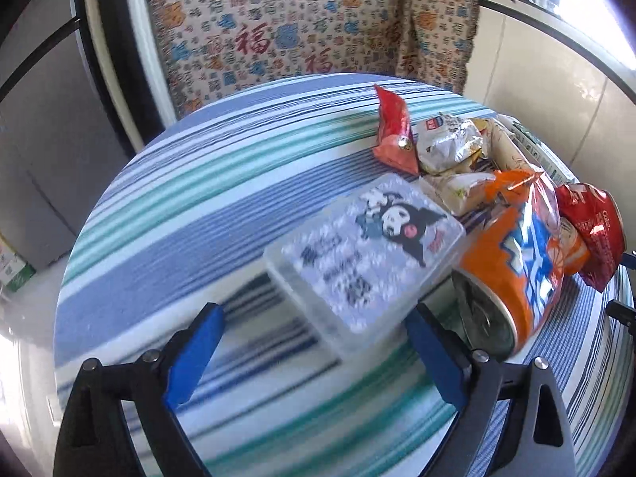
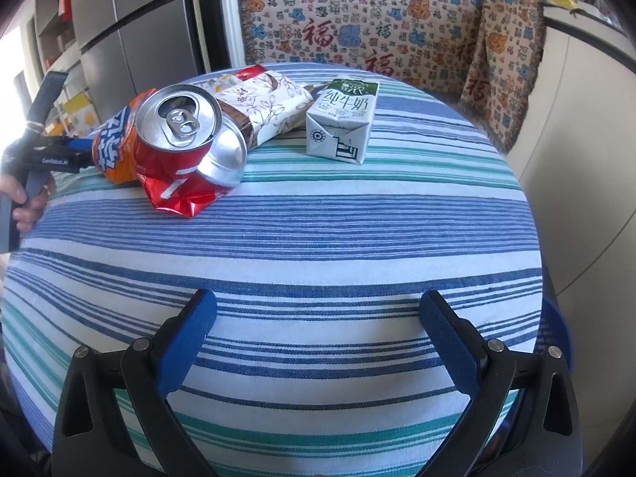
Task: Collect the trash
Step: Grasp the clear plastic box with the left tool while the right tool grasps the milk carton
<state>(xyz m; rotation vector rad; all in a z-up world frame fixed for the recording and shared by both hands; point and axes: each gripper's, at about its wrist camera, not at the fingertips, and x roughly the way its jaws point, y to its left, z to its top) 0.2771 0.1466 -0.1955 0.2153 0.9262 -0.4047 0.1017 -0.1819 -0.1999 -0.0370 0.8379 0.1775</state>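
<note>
In the left wrist view my left gripper (image 1: 314,349) is open just in front of a clear plastic box (image 1: 365,254) with a cartoon lid; its near corner lies between the blue fingers. A crushed orange can (image 1: 512,270) lies right of the box, a crushed red can (image 1: 592,230) beyond it. A red wrapper (image 1: 393,135) and white wrappers (image 1: 445,143) lie behind. In the right wrist view my right gripper (image 2: 318,342) is open and empty over the striped cloth. The red can (image 2: 179,135), the orange can (image 2: 115,139) and a milk carton (image 2: 342,119) sit far ahead.
The round table (image 2: 318,230) has a blue, white and green striped cloth. A floral packet (image 2: 266,103) lies behind the cans. A patterned blanket (image 1: 278,28) hangs behind the table. The left gripper's body (image 2: 43,151) and a hand show at the right view's left edge.
</note>
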